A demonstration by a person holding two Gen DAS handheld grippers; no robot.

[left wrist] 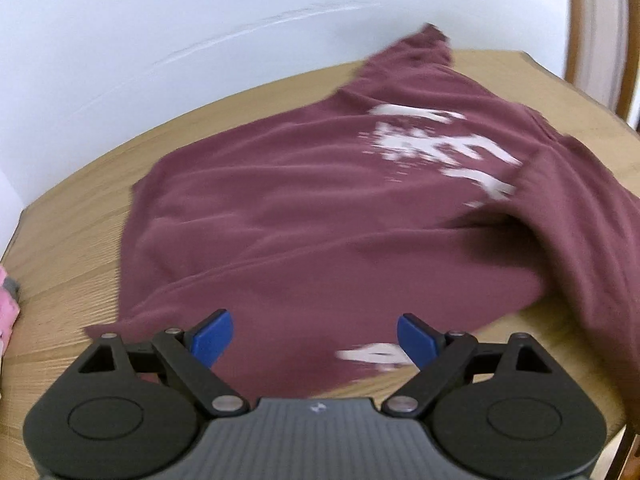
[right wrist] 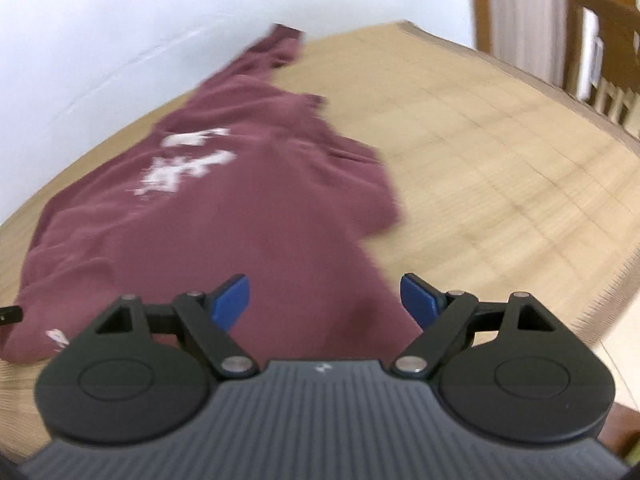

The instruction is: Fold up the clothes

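Near field, left wrist view: left gripper (left wrist: 314, 338) jaws spread wide, nothing between the blue pads (left wrist: 212, 336). It hovers over the near hem of the maroon sweatshirt (left wrist: 304, 208); contact with the cloth cannot be confirmed (motion blur). A small white mark sits on the fabric at the hem, toward 5 o'clock of the garment.

Right wrist view: right gripper (right wrist: 325, 300) likewise wide, holding nothing, above the near right edge of the sweatshirt (right wrist: 224, 220), where cloth meets bare wooden table (right wrist: 500, 168).

Mid field: garment lies front up on the table (left wrist: 80, 216), white chest print visible. One sleeve is bunched across the body at about 3 o'clock in the left view. Body otherwise spread, some wrinkles.

Far field: the other sleeve or shoulder trails off toward 1 o'clock near the wall.

Orientation: long axis runs hem-near to collar-far, tilted toward 1 o'clock in the left view and 11 o'clock in the right view.

Progress, judged: early. At most one sleeve brought in; no body fold made. Remaining: far sleeve in, then fold hem toward collar.

Pink item (left wrist: 6, 312) at table's left edge, unidentified.
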